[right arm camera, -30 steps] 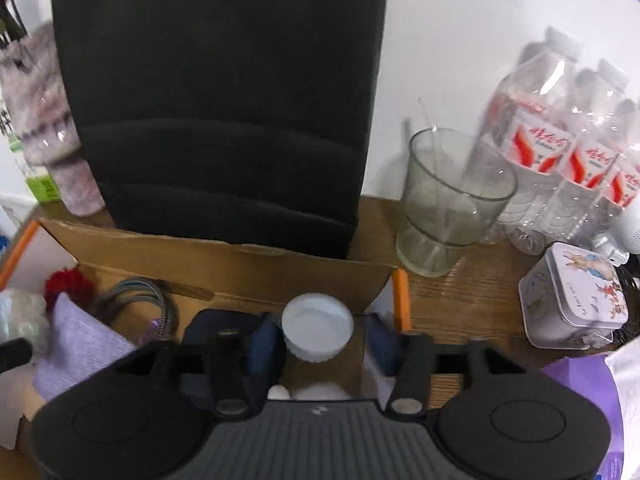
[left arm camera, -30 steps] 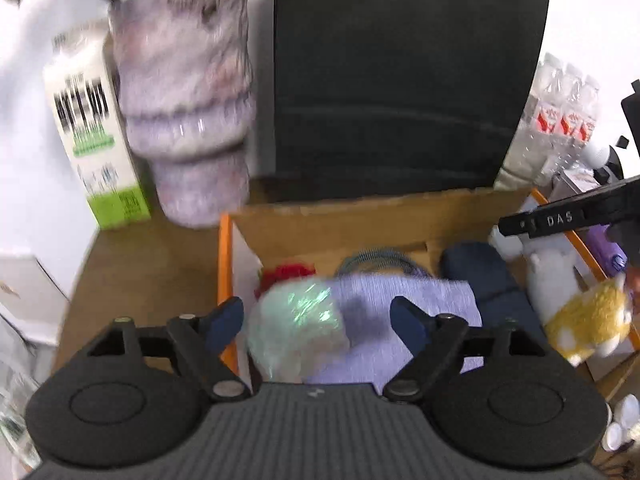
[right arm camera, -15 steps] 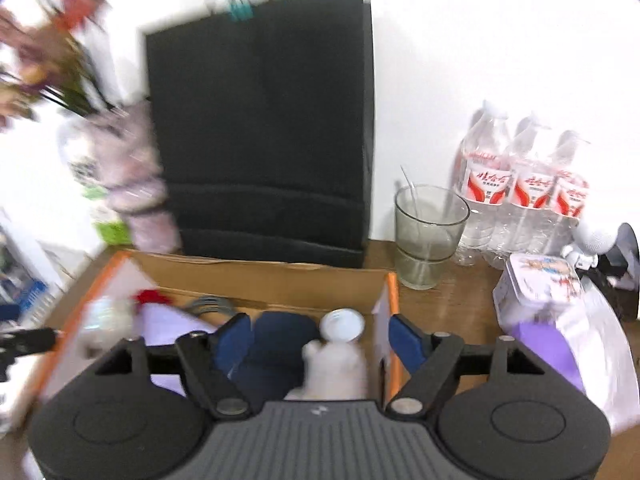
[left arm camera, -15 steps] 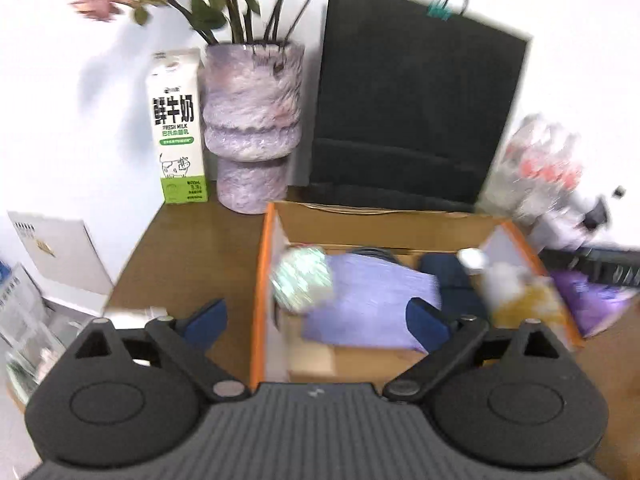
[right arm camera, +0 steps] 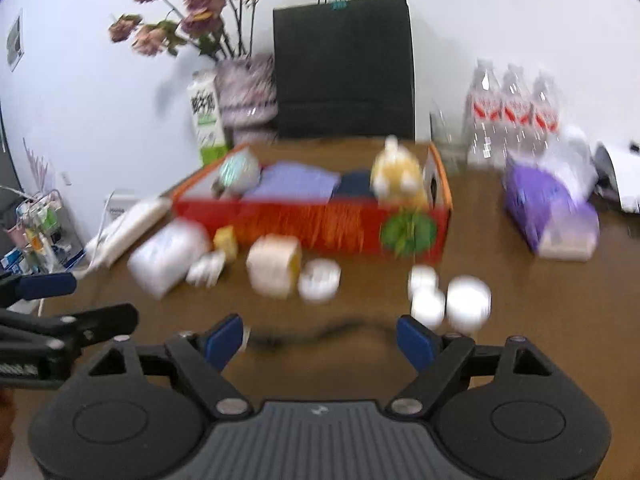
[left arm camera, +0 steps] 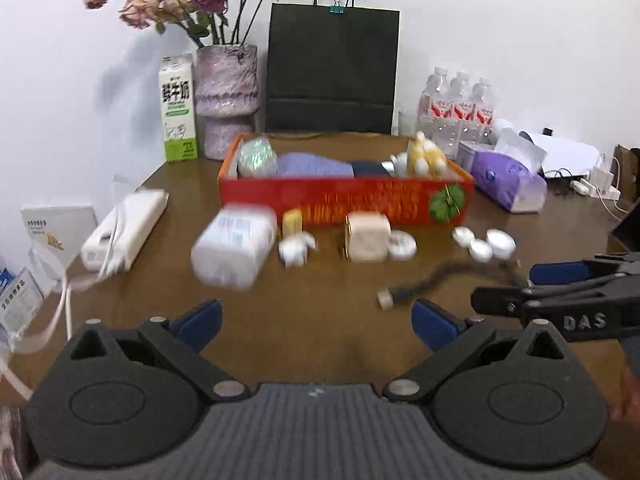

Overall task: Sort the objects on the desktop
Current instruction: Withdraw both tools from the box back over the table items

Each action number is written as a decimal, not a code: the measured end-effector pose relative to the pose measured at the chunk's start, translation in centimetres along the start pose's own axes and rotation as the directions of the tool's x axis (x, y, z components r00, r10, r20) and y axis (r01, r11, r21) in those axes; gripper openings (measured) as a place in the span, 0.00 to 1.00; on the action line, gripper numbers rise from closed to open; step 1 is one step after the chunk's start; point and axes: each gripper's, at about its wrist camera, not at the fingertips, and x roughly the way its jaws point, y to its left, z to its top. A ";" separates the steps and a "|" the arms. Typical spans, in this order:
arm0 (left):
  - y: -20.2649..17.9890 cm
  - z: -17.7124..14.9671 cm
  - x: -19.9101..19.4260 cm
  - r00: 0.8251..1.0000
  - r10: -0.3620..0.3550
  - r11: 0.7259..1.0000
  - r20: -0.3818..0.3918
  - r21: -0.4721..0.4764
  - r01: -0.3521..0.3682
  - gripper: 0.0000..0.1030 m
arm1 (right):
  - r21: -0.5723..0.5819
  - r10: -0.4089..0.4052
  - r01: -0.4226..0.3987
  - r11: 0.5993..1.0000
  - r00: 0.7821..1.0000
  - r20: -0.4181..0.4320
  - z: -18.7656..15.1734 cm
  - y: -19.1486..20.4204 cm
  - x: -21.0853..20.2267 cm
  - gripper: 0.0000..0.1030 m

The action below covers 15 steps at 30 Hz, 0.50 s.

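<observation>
A red and orange box (left arm camera: 344, 200) stands mid-table and holds a shiny wrapped ball (left arm camera: 258, 157), a lilac cloth (left arm camera: 312, 166), a dark blue item and a yellow and white plush toy (left arm camera: 424, 156). In front of it lie a white packet (left arm camera: 234, 248), a beige cube (left arm camera: 366, 236), small white lids (left arm camera: 484, 242) and a black cable (left arm camera: 436, 280). My left gripper (left arm camera: 316, 318) is open and empty, pulled back above the table. My right gripper (right arm camera: 320, 338) is open and empty over the cable (right arm camera: 316, 330); the box (right arm camera: 312, 220) lies beyond it.
At the back stand a black paper bag (left arm camera: 332, 64), a vase of dried roses (left arm camera: 226, 100), a milk carton (left arm camera: 178, 108) and water bottles (left arm camera: 460, 108). A purple tissue pack (left arm camera: 508, 180) is right of the box, a white power strip (left arm camera: 124, 228) left.
Both grippers have pulled back and away from the box. The wrapped ball and the white lid that were between their fingers are let go; the ball now lies in the box.
</observation>
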 end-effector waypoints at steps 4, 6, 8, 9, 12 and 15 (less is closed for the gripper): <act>0.4 -3.2 -1.3 0.999 -0.031 0.998 0.027 -0.049 0.033 1.00 | 0.011 -0.045 0.045 0.999 0.998 0.038 -4.4 0.7 -2.6 0.90; 0.6 -4.3 -1.3 0.999 -0.036 0.998 0.007 -0.058 0.037 1.00 | 0.042 -0.037 0.036 0.998 0.999 0.035 -5.8 0.8 -3.3 0.91; 0.7 -5.0 -1.3 1.000 -0.018 0.998 0.002 -0.060 0.018 1.00 | 0.047 -0.032 0.030 0.998 0.999 0.032 -6.8 0.9 -3.7 0.91; 0.6 -5.3 -1.2 1.000 0.005 0.998 0.001 -0.061 -0.005 1.00 | 0.052 -0.041 0.039 0.998 0.999 0.032 -7.2 1.0 -3.8 0.91; 0.4 -5.4 -1.2 1.000 0.017 0.998 0.004 -0.063 -0.017 1.00 | 0.064 -0.057 0.055 0.996 0.998 0.026 -8.1 1.2 -3.6 0.91; -0.1 -5.5 -0.9 1.000 0.028 0.999 -0.011 -0.038 -0.028 1.00 | 0.091 -0.084 0.082 0.993 0.996 0.027 -8.5 1.1 -3.4 0.91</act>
